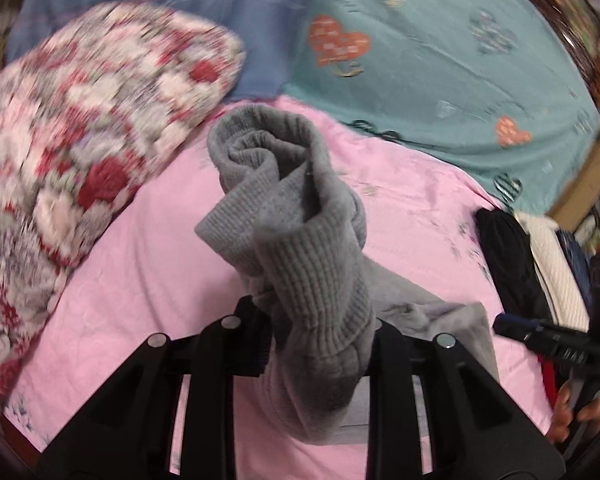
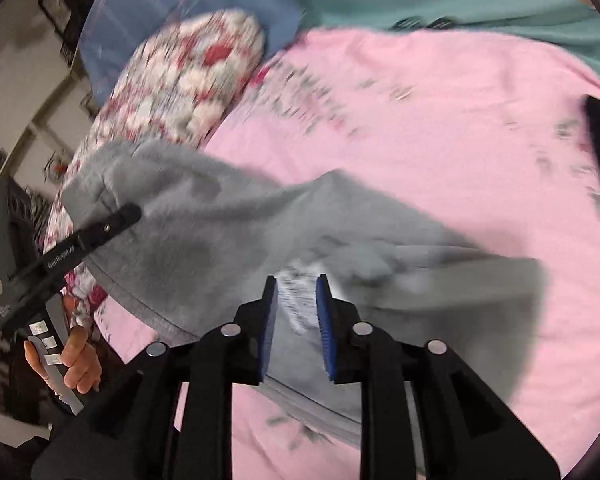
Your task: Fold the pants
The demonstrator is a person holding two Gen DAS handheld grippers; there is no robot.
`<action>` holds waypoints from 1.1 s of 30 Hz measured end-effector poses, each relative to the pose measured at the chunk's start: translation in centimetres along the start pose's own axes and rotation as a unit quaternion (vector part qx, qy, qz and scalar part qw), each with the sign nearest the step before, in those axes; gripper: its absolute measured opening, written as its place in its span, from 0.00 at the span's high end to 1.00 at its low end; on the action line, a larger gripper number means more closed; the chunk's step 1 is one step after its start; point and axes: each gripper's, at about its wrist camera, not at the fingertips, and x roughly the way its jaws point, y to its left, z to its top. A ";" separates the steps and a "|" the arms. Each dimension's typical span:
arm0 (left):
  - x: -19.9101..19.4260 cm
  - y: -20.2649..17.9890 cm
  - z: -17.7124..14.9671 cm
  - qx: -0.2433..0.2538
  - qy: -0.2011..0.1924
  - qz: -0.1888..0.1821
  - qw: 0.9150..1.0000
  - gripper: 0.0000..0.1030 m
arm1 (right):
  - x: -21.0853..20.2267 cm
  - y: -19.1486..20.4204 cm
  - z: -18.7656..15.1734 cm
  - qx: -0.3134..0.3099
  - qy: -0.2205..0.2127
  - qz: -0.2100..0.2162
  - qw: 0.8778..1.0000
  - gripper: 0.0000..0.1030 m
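Grey pants (image 1: 300, 240) hang bunched over my left gripper (image 1: 320, 332), whose jaws are closed on the ribbed waistband and lift it above the pink bedsheet (image 1: 140, 272). In the right wrist view the pants (image 2: 220, 232) stretch from the left gripper (image 2: 128, 214) at far left down to my right gripper (image 2: 298, 300). The right gripper's blue-padded jaws stand slightly apart with grey fabric and a white label between them. The right gripper also shows at the right edge of the left wrist view (image 1: 500, 326).
A floral pillow (image 1: 80, 128) lies at the left on the bed. A teal heart-print blanket (image 1: 440, 80) and a blue sheet (image 1: 160, 12) lie at the back. A stack of folded clothes (image 1: 540, 264) sits at the right edge.
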 end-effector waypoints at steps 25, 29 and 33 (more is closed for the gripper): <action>6.3 -22.5 -8.7 0.271 0.141 0.023 0.952 0.74 | -6.2 -12.0 -6.4 0.110 -0.047 -0.023 0.993 0.65; 6.2 -23.2 -8.8 0.283 0.145 0.033 0.948 0.71 | -6.9 -11.3 -3.4 0.080 -0.068 -0.035 0.994 0.62; 9.4 -24.4 -9.7 0.309 0.185 0.075 0.930 0.69 | -7.1 -11.6 -2.3 0.077 -0.076 -0.044 0.993 0.62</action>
